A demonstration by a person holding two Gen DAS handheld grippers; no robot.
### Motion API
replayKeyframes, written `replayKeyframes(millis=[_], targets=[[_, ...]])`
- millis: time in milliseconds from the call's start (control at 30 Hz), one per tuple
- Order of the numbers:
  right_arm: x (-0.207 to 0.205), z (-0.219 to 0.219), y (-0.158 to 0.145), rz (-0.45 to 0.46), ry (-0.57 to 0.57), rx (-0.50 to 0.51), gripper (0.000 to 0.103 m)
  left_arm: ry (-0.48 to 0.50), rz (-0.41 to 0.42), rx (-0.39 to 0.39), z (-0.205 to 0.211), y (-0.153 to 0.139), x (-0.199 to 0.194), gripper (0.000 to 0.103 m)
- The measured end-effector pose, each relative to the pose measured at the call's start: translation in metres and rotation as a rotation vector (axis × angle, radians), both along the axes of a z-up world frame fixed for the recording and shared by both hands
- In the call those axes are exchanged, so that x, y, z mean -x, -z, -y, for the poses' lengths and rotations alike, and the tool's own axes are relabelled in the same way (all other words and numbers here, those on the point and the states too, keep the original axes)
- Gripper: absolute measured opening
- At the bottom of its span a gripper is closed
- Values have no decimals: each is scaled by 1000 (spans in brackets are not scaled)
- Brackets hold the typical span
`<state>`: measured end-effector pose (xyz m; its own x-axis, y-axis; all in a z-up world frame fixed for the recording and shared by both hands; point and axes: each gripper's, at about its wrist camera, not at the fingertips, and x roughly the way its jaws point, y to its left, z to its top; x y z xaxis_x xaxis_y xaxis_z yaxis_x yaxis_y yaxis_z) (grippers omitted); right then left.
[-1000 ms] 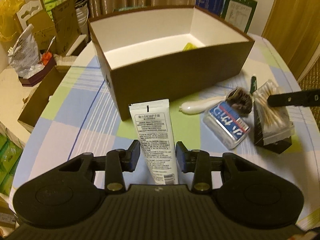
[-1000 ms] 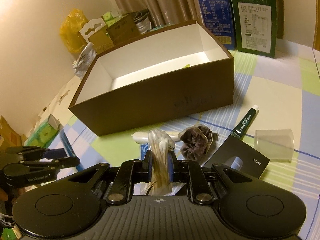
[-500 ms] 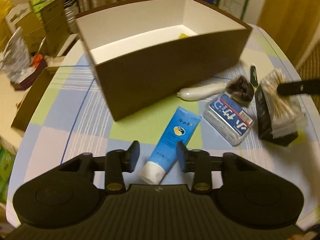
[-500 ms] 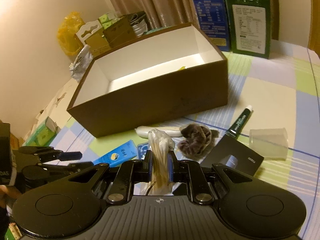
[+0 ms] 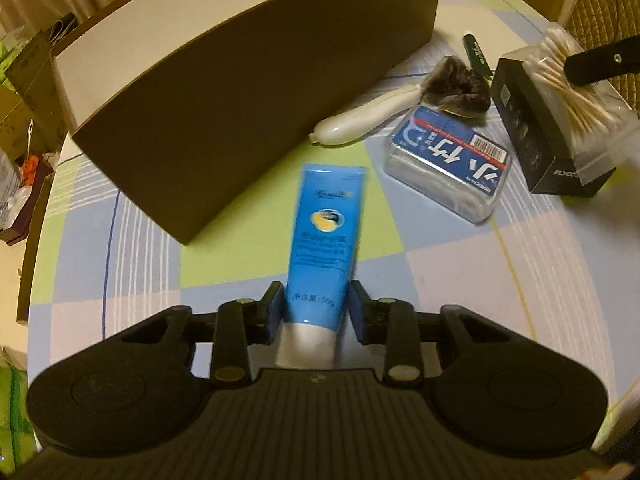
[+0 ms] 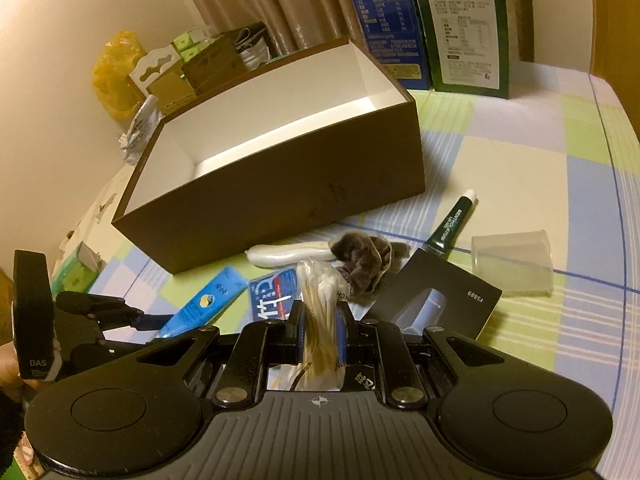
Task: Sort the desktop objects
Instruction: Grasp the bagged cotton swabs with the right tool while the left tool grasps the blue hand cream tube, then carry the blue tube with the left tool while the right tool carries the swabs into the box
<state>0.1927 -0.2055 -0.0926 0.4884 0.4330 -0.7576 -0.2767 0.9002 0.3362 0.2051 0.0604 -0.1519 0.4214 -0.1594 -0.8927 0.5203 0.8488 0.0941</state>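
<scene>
Tube: blue, white cap end; a yellow-and-dark oval emblem mid-body; small print too blurred to read. It lies on the checked cloth just in front of the box, cap end toward the left gripper.
Left gripper: jaws closing, one finger on each side of the tube's lower end. On the tube's right a gap shows beside the pad, so the pads do not yet pinch it.
Right gripper: pressed tight on a clear pack of cotton swabs, held above the black carton.
Box: brown outside, white inside, open top; it sits just behind the tube and the white handle.
Floss case: clear, with a blue, red and white label in large white characters and a barcode; it is to the right of the tube, apart from it.
Black carton: "FS889" in the right wrist view, "FLYCO" on its side in the left wrist view.
Green stick: "MENTHOL" readable, white cap.
Scrunchie: dark, touching the handle's end.
Cup: clear, on its side, right of the stick.
Background cartons: one blue, one green, with print too small to read.
</scene>
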Motion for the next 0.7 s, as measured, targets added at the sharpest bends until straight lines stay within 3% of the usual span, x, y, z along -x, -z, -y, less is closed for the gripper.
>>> replayKeyframes(millis=[133, 267, 500, 700], targets=[[1, -1, 0, -1, 0, -1, 12, -15, 8, 8, -1, -4, 3, 26], [0, -1, 1, -2, -1, -3, 12, -42, 12, 79, -7, -19, 11, 25], [-2, -7, -5, 13, -24, -7, 12, -79, 76, 188, -17, -63, 28, 25], [-6, -12, -20, 52, -60, -5, 12, -95, 164, 235, -17, -104, 29, 25]])
